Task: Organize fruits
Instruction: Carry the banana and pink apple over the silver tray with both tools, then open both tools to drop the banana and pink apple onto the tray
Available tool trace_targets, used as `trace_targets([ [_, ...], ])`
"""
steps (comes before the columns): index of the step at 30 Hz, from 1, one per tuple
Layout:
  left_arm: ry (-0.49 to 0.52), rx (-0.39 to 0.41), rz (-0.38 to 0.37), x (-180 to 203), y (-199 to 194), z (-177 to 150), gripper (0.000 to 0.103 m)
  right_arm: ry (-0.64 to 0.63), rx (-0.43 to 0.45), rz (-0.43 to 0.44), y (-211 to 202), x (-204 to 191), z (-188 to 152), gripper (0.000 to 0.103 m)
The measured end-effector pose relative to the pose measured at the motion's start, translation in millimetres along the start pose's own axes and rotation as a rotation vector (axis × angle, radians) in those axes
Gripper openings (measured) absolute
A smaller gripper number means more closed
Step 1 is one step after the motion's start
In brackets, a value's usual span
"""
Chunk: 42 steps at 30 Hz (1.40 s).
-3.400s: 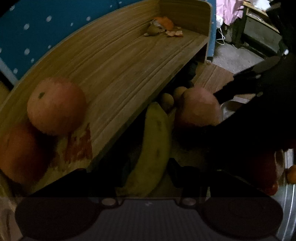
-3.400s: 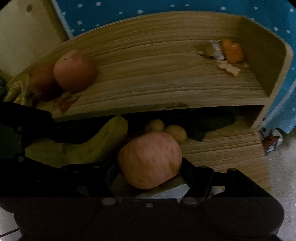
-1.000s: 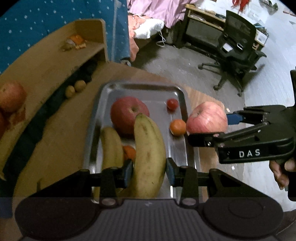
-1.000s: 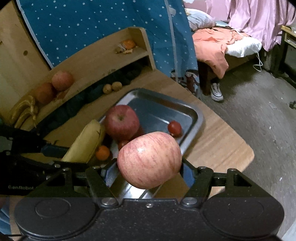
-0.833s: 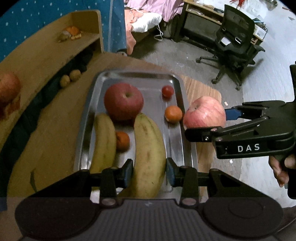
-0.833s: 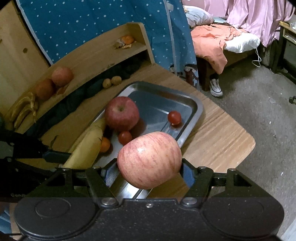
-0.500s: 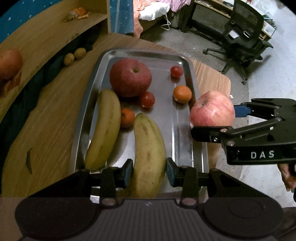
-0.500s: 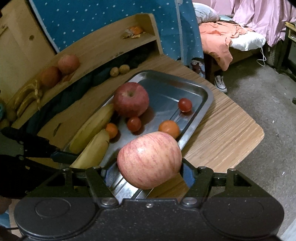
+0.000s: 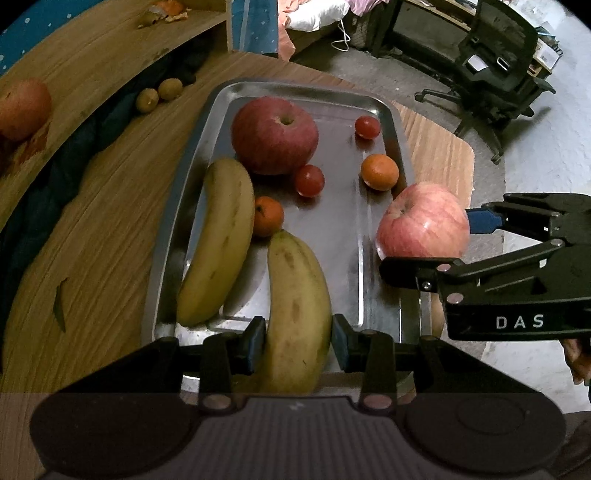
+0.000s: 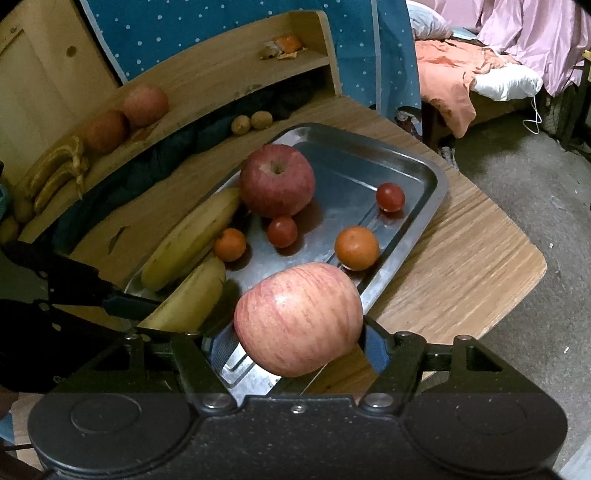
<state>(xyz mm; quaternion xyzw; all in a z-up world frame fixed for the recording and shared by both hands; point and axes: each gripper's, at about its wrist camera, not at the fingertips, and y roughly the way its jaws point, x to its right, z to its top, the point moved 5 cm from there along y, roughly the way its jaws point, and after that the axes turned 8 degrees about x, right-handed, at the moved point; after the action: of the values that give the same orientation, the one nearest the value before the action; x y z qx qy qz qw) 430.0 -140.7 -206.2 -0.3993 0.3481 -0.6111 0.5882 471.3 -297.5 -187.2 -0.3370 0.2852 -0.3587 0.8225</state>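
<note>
Steel tray on a wooden table already holds one banana, a red apple, two small oranges and two small red tomato-like fruits. Left gripper is pinched on a second banana, which hangs over the near end of the tray; whether its tip touches the steel cannot be told. Right gripper is clamped on a pale pink apple, held above the tray's near right rim. Judgement: task is well along, with these two pieces left to set down and release. A bare patch in the tray's middle looks enough for both. More fruit sits on the wooden shelf behind: two apples and darker bananas, plus peel scraps at the far end; two small brown fruits lie under it. Unclear whether those belong to the task. Room: blue dotted cloth, a bed with pink bedding, a grey floor, an office chair.
</note>
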Motion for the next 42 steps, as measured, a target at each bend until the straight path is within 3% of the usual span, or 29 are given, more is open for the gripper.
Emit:
trace_targets([
  [17,-0.016,-0.004,0.017,-2,-2,-8,0.044,-0.025,0.013,-0.025,-2,-6,-5,0.072],
  [19,-0.009,0.006,0.027,-1,-5,-7,0.056,-0.021,0.012,-0.029,-3,-7,-7,0.073],
  [22,-0.001,0.005,0.060,-2,-8,-9,0.066,-0.013,0.016,-0.039,-6,-6,-10,0.076],
  [27,-0.005,0.023,0.051,-1,-17,-15,0.084,0.007,0.034,-0.055,-13,-5,-16,0.082],
  [34,0.036,0.062,0.064,5,-36,-23,0.094,0.023,0.056,-0.083,-28,-9,-22,0.090],
  [39,0.022,0.090,0.070,-2,-51,-30,0.100,0.030,0.062,-0.116,-43,-13,-26,0.100],
  [42,0.005,0.095,0.069,-8,-58,-37,0.102,0.033,0.043,-0.130,-51,-18,-30,0.101],
])
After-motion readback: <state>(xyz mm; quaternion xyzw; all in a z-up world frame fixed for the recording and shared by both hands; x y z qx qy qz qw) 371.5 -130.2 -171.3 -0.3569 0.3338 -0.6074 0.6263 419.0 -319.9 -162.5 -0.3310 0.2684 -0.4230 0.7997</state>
